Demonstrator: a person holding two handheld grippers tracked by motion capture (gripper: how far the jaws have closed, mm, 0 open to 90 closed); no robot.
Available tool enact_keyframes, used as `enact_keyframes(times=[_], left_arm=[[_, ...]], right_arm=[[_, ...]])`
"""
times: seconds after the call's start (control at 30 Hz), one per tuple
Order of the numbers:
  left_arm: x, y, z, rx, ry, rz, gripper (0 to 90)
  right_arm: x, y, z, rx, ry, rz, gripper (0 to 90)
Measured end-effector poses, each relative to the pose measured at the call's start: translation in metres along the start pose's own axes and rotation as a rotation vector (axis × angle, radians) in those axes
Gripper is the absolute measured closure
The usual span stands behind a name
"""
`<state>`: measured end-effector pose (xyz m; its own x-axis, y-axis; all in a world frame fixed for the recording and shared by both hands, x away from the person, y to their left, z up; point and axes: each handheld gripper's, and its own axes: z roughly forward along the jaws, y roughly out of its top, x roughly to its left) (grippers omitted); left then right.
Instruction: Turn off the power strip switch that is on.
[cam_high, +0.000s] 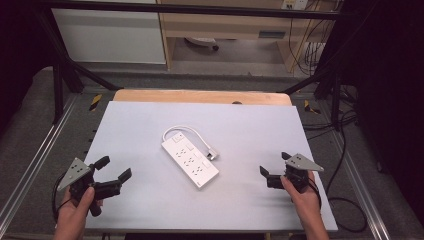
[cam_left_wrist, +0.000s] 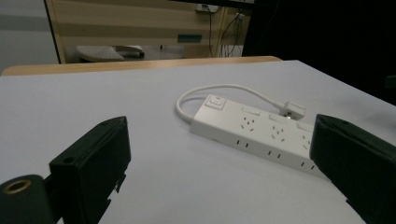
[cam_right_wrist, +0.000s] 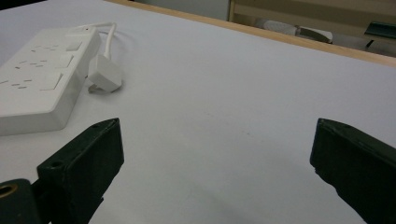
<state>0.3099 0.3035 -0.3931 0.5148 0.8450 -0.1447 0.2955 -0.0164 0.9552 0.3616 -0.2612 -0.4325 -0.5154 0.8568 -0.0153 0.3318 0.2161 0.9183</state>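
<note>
1. Table (cam_high: 150, 200): we see a pale sheet over a wooden top. The power strip (cam_high: 190, 160) lies slantwise at its middle, well apart from both tools.
2. Power strip: its short cord (cam_high: 181, 129) loops from the far end back to a plug (cam_high: 212, 154) lying just beside the strip's right flank.
3. Left gripper (cam_high: 113, 168): held near the table's near-left corner, jaws spread wide, holding nothing.
4. Right gripper (cam_high: 274, 165): held near the near-right edge, jaws likewise wide apart and empty.
5. Step in hand: we judge this the start of an approach, with nothing yet touched. The next move likely calls for one tool to steady the strip while the other closes on the plug.
6. Views compared: the high view gives the whole layout and both hands. The left gripper view shows the strip's switch (cam_left_wrist: 215, 101) and its sockets. The right gripper view shows the plug (cam_right_wrist: 104, 77) close up, resting against the strip (cam_right_wrist: 42, 79).
</note>
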Motion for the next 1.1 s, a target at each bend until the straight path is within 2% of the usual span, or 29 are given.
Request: enact_keyframes(times=[0.2,0.23,0.43,0.57,0.73,1.1], left_arm=[[-0.008,0.006,0.009,0.02,-0.015,0.005,6.0],[-0.011,0.009,0.011,0.017,-0.014,0.017,5.6],[-0.017,0.021,0.018,0.004,-0.022,0.029,6.0],[-0.022,0.029,0.027,0.017,-0.049,0.013,6.3],[-0.024,0.04,0.035,0.019,-0.062,0.017,6.3],[-0.028,0.061,0.047,0.025,-0.074,0.037,6.2]], right_arm=[[0.004,0.002,0.0,-0.006,-0.001,-0.013,2.9],[0.004,0.002,0.0,-0.007,-0.001,-0.017,2.7],[0.004,0.001,0.001,0.013,-0.001,-0.022,2.5],[0.004,0.0,0.0,0.018,-0.009,-0.029,2.4],[0.0,0.0,-0.001,0.01,-0.027,-0.014,2.7],[0.001,-0.001,0.0,0.025,-0.025,-0.014,2.9]])
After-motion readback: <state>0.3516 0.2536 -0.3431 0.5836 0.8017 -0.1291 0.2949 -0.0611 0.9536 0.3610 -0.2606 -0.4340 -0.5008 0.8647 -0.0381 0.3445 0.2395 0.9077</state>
